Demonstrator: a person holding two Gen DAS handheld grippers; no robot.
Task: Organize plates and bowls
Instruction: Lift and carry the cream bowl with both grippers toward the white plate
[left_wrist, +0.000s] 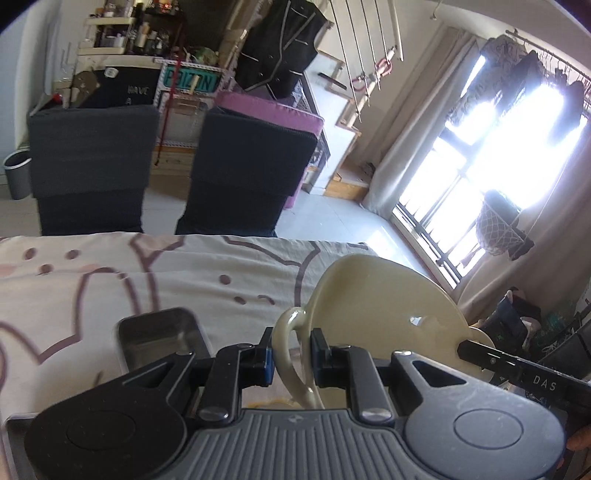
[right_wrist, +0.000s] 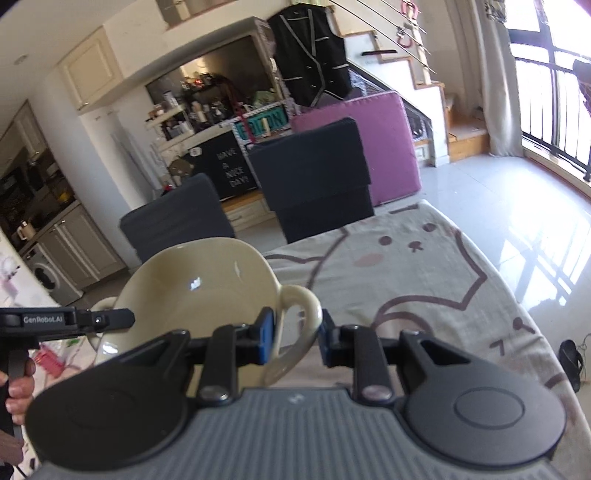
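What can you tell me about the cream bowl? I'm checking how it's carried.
The cream bowl looks like glossy glazed ceramic, deep and round, with a loop handle on each side. It appears empty and hangs tilted above the cat-print tablecloth, not resting on it. The right claw straddles one handle and the left claw the opposite handle, each closed on it. Window light glints on the inside.

One cream bowl (left_wrist: 384, 295), two loop handles (left_wrist: 291, 354); one steel tray (left_wrist: 159, 338); two dark chairs (left_wrist: 92, 162).
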